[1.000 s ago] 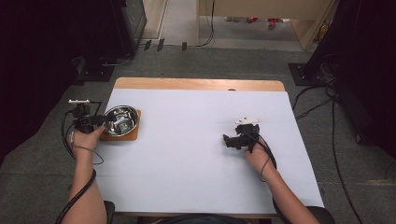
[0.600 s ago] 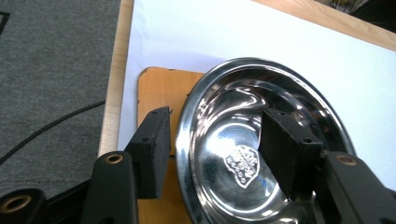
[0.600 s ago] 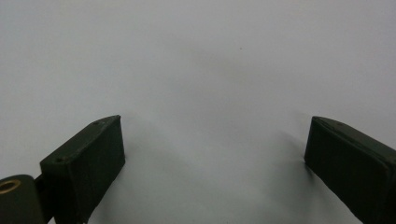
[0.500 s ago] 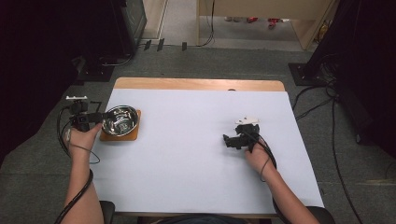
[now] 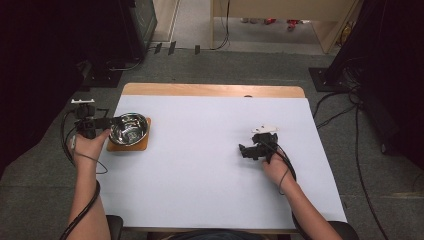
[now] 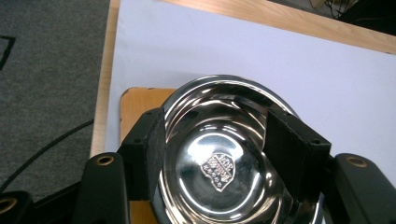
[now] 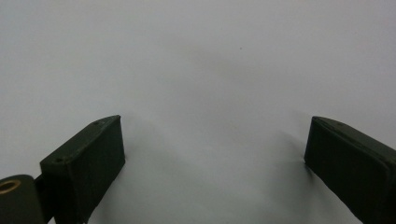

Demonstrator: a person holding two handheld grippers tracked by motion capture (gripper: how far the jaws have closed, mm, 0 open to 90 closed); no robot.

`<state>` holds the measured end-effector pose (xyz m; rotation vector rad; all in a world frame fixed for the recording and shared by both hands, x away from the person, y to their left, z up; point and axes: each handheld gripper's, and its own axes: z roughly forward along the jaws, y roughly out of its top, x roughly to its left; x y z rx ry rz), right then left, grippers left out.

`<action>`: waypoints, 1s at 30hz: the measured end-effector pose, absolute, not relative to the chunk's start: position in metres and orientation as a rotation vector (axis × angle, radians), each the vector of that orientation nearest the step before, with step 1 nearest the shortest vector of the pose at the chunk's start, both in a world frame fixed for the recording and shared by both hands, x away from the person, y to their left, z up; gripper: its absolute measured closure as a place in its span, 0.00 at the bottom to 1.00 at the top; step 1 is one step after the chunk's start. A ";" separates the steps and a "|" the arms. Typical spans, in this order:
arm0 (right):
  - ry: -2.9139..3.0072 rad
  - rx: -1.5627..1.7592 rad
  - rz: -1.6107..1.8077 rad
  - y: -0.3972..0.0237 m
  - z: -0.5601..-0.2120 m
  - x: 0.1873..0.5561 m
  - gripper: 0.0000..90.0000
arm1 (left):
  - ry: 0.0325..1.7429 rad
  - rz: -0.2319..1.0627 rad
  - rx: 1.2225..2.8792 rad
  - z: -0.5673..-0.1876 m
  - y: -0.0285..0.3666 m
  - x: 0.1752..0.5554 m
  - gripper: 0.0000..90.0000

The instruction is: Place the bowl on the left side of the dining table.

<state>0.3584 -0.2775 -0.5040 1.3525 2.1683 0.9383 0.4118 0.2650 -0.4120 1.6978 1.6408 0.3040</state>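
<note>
Both jaws of my left gripper [image 6: 215,154] have just been opening around the steel bowl [image 5: 129,128], one inside, one outside its rim. The bowl rests on the wooden coaster [image 5: 127,145], so I judge it released; my right gripper [image 5: 254,150], well right of the bowl, stands wide open, holding nothing.

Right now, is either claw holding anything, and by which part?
Nothing looks held. The left claw has just been opening its jaws around the steel bowl on its wooden coaster; the right claw stands open over the table.
</note>
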 end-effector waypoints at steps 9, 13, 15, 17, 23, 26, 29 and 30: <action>2.168 1.354 0.939 -0.278 -0.504 0.358 0.05 | 1.573 0.286 1.750 -0.408 0.244 0.414 0.41; 2.168 1.354 0.939 -0.278 -0.504 0.358 0.05 | 1.549 0.269 1.777 -0.409 0.234 0.415 0.41; 2.169 1.355 0.939 -0.278 -0.504 0.358 0.05 | 1.537 0.261 1.787 -0.409 0.229 0.416 0.41; 2.168 1.354 0.938 -0.278 -0.504 0.358 0.05 | 1.519 0.256 1.800 -0.410 0.224 0.416 0.40; 2.168 1.353 0.938 -0.277 -0.504 0.358 0.05 | 1.477 0.237 1.817 -0.413 0.209 0.418 0.39; 2.168 1.352 0.937 -0.277 -0.504 0.358 0.05 | 1.461 0.225 1.826 -0.414 0.202 0.418 0.39; 2.168 1.352 0.937 -0.277 -0.504 0.358 0.05 | 1.441 0.218 1.839 -0.415 0.195 0.418 0.39; 2.168 1.353 0.937 -0.277 -0.504 0.358 0.05 | 1.436 0.217 1.841 -0.415 0.192 0.418 0.38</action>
